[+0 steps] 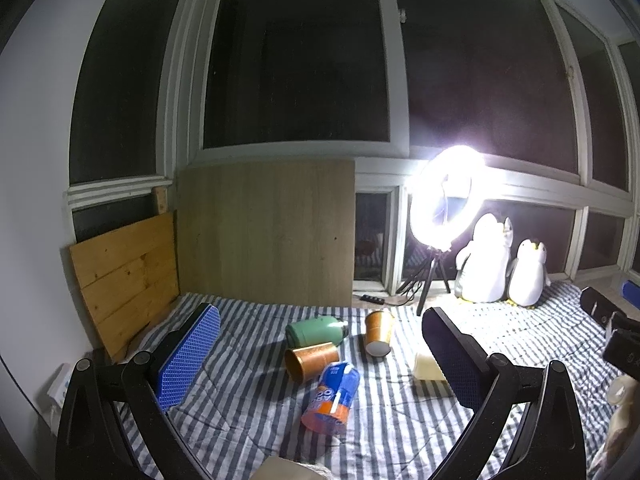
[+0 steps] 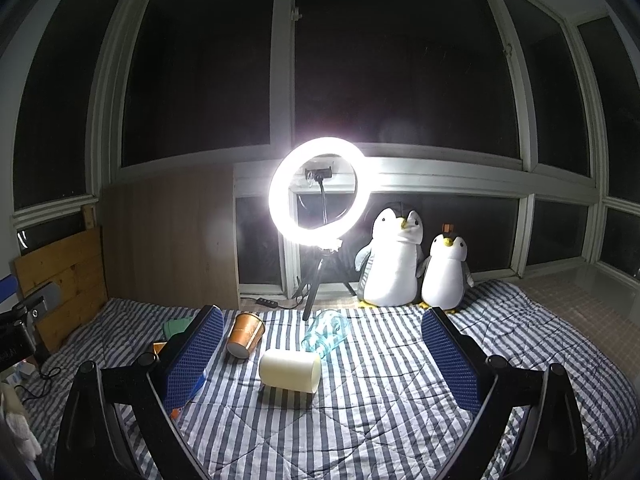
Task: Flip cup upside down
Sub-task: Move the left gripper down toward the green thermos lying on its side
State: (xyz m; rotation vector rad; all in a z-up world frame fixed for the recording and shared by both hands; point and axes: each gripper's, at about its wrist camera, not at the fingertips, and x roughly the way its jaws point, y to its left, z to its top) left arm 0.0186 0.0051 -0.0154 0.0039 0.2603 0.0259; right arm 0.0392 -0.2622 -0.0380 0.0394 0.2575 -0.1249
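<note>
Several cups lie on their sides on the striped bedspread [image 1: 248, 400]. In the left wrist view: a green cup [image 1: 314, 331], an orange paper cup [image 1: 311, 361], a second orange cup [image 1: 378, 333], a blue and orange cup [image 1: 334, 398] and a cream cup [image 1: 428, 366], partly hidden by my right finger. My left gripper [image 1: 320, 356] is open and empty above them. In the right wrist view the cream cup [image 2: 290, 370], a clear blue glass [image 2: 324, 334] and an orange cup [image 2: 245, 335] lie ahead of my right gripper [image 2: 322, 354], which is open and empty.
A bright ring light on a tripod [image 2: 318, 192] stands at the back by the window. Two plush penguins [image 2: 394, 256] sit to its right. Wooden boards [image 1: 124, 280] lean at the left. A power strip [image 2: 268, 302] and cables lie near the tripod.
</note>
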